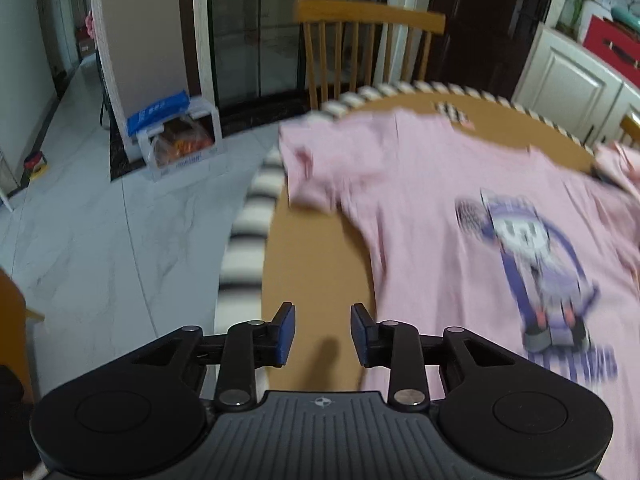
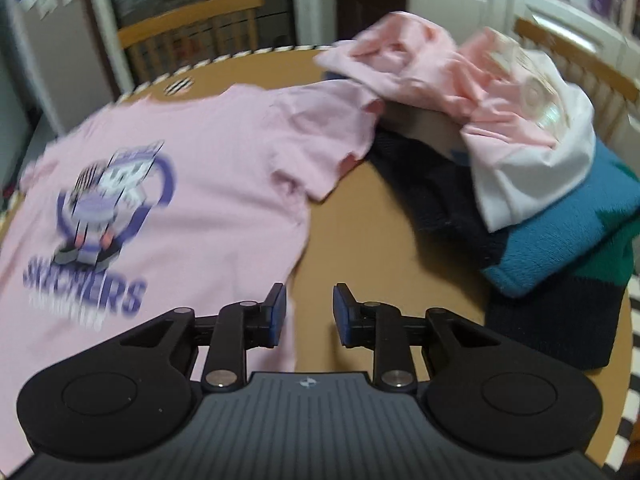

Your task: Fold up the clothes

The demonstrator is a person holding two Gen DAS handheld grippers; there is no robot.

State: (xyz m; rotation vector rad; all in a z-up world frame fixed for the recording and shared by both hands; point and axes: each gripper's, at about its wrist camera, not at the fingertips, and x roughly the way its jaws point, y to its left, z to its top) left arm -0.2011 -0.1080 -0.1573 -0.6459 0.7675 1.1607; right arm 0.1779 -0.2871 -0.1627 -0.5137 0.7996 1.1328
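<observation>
We see a pile of clothes [image 2: 500,128] on the right side of the round desk [image 2: 380,220], just beside one sleeve of the pink T-shirt [image 2: 208,152]. A wooden chair [image 1: 368,48] stands behind the desk. The T-shirt lies flat on the desk. Our left gripper [image 1: 322,334] and right gripper [image 2: 309,314] both point down at the desk by the shirt's edges. Both are partly open and hold nothing. The blurry purple print on the shirt seems to say "SKETERS".
</observation>
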